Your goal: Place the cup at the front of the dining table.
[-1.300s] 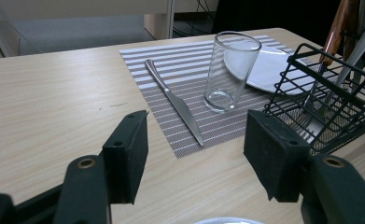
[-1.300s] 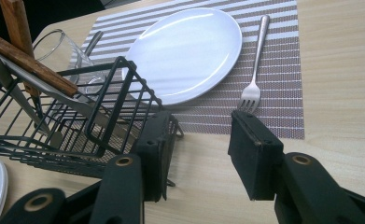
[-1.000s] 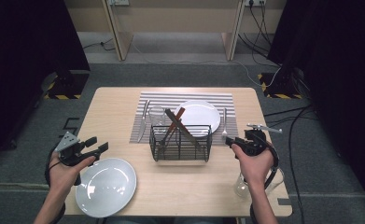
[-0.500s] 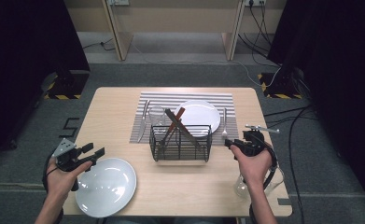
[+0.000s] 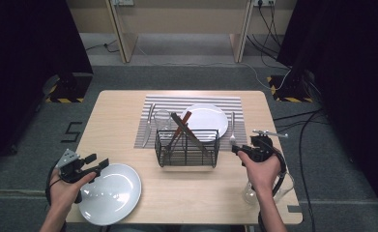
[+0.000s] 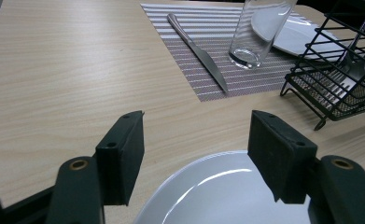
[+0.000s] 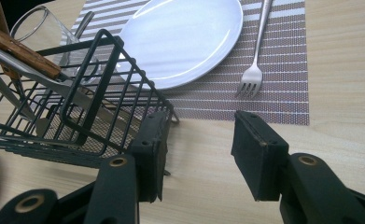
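White plate (image 5: 110, 193) near left; left gripper (image 6: 196, 151) spread wide over its far rim. Right gripper (image 7: 196, 156) also unclenched, empty, beside wire basket (image 5: 187, 148).

Both grippers are black, with square padded jaws and brass-coloured rivets. The left gripper (image 5: 91, 165) carries a grey three-cornered plate; black cables loop from each. The person's forearms are sleeveless.

The right gripper's (image 7: 196, 156) fingers (image 7: 257, 151) stand apart over bare bench (image 7: 343, 60), beside the wire basket (image 7: 77, 112); a fork (image 7: 257, 51) and plate (image 7: 185, 35) lie beyond.
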`<state>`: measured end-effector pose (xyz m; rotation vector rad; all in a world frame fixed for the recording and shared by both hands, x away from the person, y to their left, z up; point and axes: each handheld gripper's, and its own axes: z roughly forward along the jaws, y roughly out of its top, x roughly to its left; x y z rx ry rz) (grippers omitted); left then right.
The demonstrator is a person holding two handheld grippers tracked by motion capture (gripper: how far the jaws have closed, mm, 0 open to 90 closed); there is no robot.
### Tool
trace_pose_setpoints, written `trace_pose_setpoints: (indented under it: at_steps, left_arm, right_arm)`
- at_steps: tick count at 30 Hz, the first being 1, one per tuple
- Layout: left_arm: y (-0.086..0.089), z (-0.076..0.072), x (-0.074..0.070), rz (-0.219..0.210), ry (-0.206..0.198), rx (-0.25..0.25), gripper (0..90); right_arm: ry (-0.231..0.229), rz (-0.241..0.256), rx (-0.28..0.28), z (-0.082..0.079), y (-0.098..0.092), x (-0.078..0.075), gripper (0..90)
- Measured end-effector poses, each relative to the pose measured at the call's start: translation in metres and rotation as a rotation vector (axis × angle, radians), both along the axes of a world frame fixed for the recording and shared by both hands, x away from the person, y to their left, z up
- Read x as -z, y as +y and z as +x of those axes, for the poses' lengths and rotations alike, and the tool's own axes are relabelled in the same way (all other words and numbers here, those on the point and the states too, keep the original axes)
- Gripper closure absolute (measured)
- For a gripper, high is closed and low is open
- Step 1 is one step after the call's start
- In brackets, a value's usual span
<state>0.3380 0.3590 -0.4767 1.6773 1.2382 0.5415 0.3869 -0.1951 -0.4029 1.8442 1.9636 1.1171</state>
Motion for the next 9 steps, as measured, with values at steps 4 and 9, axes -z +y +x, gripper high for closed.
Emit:
trace_pose_setpoints:
  at_steps: [4,9]
  left_arm:
    - [-0.0012,-0.0013,-0.0006,-0.005,-0.009,0.003,35.5]
    - [-0.0025,-0.0007,-0.003,-0.051,-0.012,0.009,33.3]
  right_arm:
    - [-0.005,-0.001,-0.004,0.0,0.0009,-0.0005,54.5]
    - [-0.013,0.007,-0.009,-0.0006,-0.0001,-0.0023,54.1]
